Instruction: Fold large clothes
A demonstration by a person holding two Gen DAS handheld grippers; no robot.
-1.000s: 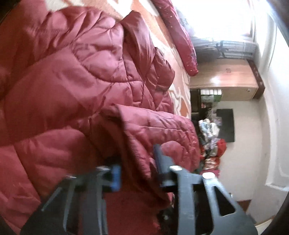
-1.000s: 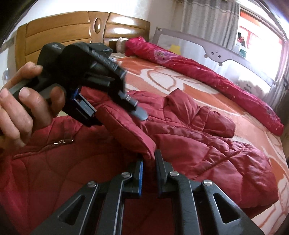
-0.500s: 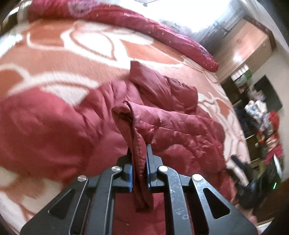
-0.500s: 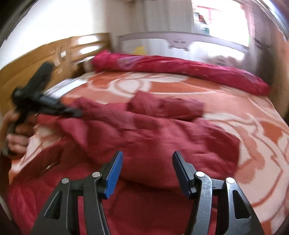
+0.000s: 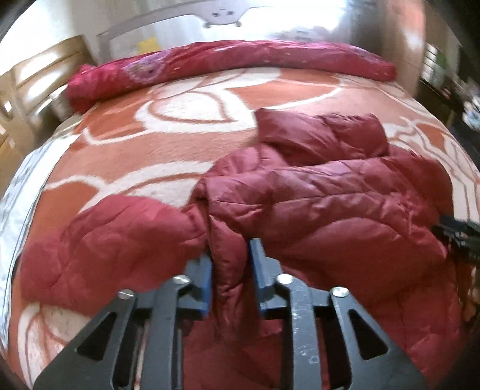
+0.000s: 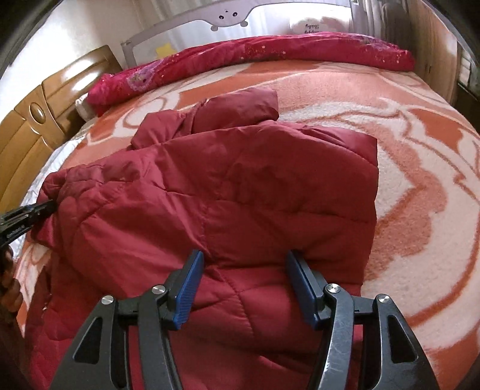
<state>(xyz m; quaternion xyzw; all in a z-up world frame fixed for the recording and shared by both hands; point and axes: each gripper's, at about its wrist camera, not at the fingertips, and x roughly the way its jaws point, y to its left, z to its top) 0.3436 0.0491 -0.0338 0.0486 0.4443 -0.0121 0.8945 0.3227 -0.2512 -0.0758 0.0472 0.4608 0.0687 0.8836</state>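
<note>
Since half a second ago, swung to face the rail (image 5: 223, 13). Left view: left gripper (image 5: 229, 270) clamped on a fold of the red jacket (image 5: 330, 204), pads (image 5: 204, 279) pressing the cuff, jacket spread on the blanket (image 5: 135, 150). Right view: right gripper (image 6: 244, 285) spread wide, gripping nothing, hovering over the jacket (image 6: 240, 195); left gripper (image 6: 52, 207) pinching the jacket's left edge, near the headboard (image 6: 33, 132).

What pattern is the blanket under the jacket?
The blanket is orange with white swirling, petal-like outlines; it shows best in the right wrist view.
</note>
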